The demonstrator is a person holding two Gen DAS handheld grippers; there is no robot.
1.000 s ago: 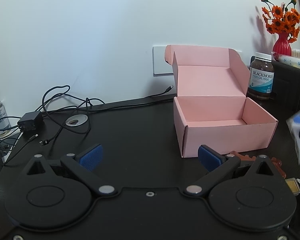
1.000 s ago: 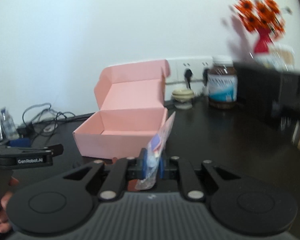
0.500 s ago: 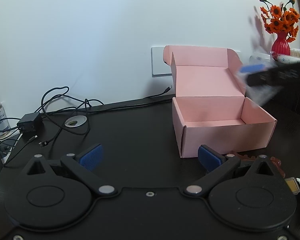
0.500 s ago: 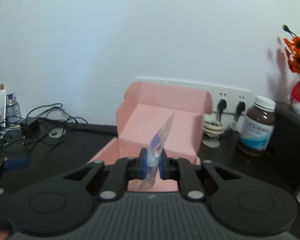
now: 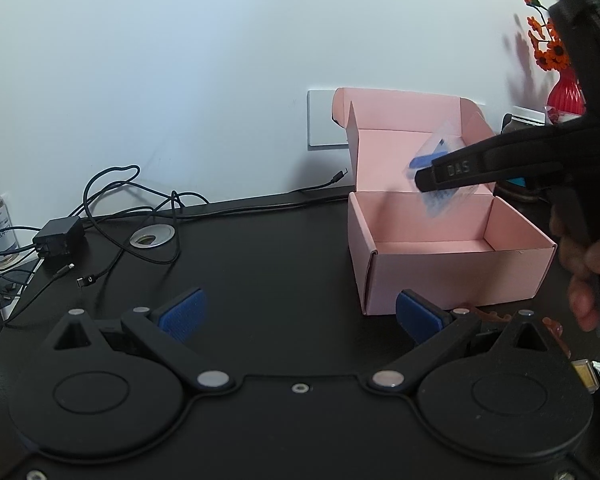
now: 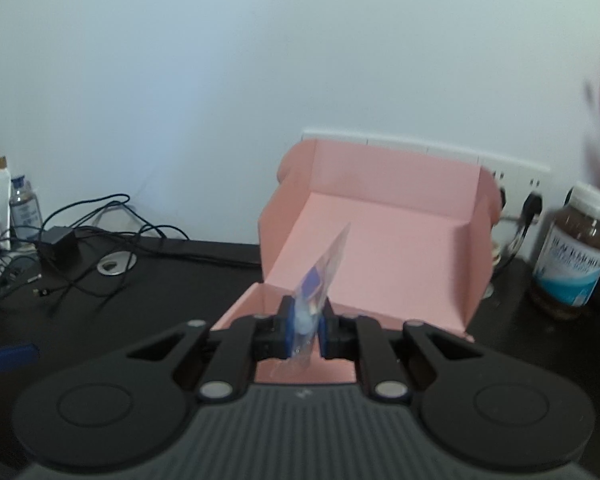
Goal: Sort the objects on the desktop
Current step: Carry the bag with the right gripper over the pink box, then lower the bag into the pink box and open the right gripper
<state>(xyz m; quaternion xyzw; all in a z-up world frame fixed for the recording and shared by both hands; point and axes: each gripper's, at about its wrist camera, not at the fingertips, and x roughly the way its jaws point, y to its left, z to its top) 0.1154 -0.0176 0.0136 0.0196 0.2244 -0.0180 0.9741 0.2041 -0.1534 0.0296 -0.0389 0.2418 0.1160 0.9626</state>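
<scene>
On the black desk [image 5: 284, 248] stands an open pink box [image 5: 452, 248]. The right gripper [image 6: 305, 326] pinches a clear packet [image 6: 320, 280] above it, probably to drop it inside; the left gripper [image 5: 298, 312] waits, spread and empty.

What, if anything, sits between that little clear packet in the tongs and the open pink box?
Nothing visible. The right tongs hold the clear packet above the open pink box, whose lid is folded back and whose visible floor is bare.
</scene>
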